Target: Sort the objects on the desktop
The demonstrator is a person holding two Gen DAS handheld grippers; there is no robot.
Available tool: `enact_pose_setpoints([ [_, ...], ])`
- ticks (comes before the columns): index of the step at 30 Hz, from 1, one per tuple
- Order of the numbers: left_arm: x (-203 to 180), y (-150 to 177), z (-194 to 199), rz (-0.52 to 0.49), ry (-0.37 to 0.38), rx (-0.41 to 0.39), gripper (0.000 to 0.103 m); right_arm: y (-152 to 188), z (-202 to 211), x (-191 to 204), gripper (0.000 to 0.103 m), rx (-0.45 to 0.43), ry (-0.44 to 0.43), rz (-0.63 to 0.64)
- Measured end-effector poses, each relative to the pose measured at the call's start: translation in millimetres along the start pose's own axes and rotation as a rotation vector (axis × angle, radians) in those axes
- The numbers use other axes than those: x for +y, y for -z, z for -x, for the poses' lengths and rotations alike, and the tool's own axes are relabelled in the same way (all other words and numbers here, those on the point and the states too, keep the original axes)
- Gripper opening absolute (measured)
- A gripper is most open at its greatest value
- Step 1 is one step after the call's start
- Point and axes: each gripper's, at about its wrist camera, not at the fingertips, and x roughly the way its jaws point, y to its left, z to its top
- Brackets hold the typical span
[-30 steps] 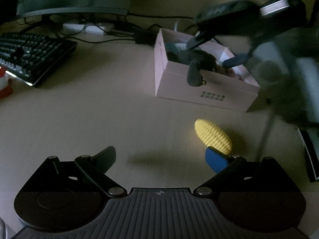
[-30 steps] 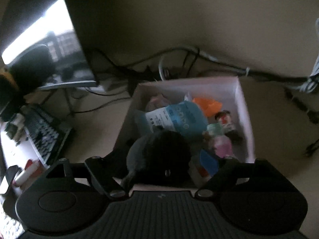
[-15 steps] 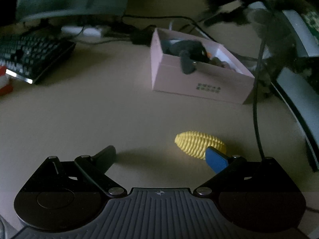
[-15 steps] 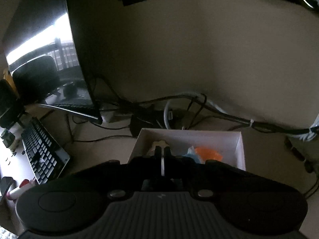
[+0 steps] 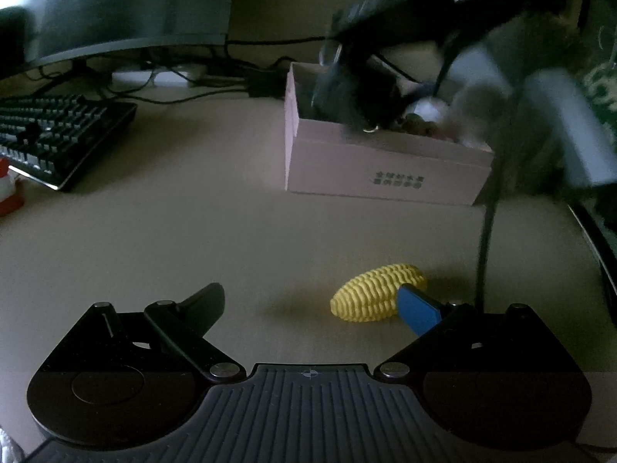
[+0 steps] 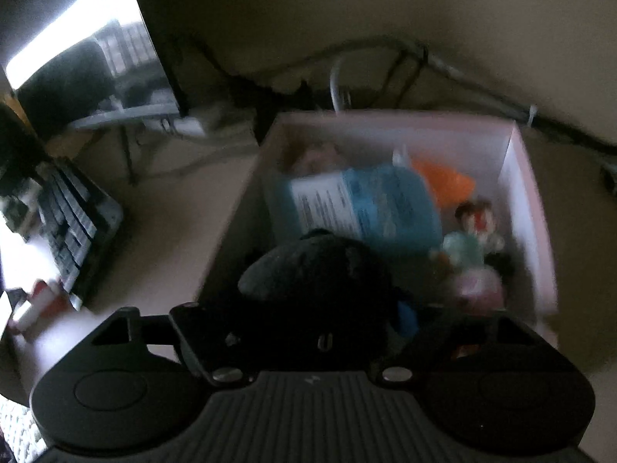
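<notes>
A pale pink box [image 5: 385, 166] stands on the desk, also in the right wrist view [image 6: 520, 177]. It holds a blue packet [image 6: 362, 208], an orange item [image 6: 443, 181] and a small doll [image 6: 474, 239]. A black plush toy [image 6: 316, 270] lies at the box's near edge, between the fingers of my right gripper [image 6: 324, 316]. The right gripper shows blurred above the box in the left wrist view [image 5: 354, 77]. A yellow toy corn [image 5: 378, 297] lies on the desk by the blue pad of my open, empty left gripper [image 5: 312, 305].
A black keyboard [image 5: 58, 139] lies at the left under a monitor [image 5: 115, 7]. Cables and a white power strip [image 5: 154, 75] run along the back wall. A red and white object [image 5: 9, 193] sits at the far left. A dark cable [image 5: 486, 239] hangs at the right.
My right gripper rose shut above the box, then came back down over it with its fingers around the black plush. The corn lies turned a different way by my left gripper's blue pad.
</notes>
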Motion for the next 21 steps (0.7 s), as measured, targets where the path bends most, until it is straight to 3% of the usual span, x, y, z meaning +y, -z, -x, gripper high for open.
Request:
enact_pose_setpoints([
  [5,-4,-1,-3,-0.007,-0.007,0.008,0.099,-17,44,12,0.081,-0.299,0.043,0.135],
  [6,-5,-1,-4,-0.007,-0.008,0.010,0.099,-18,43,12,0.083,-0.307,0.036,0.160],
  [11,-8,3,-3,-0.017,-0.011,0.018,0.099,6,18,-1,0.085,-0.180,0.040,0.153],
  [17,-6,7,-1,-0.026,-0.001,0.017,0.099,23,54,-34,0.087,-0.203,0.022,-0.027],
  [21,-5,7,4,-0.047,-0.003,0.014,0.099,37,84,-42,0.091,-0.234,0.081,-0.068],
])
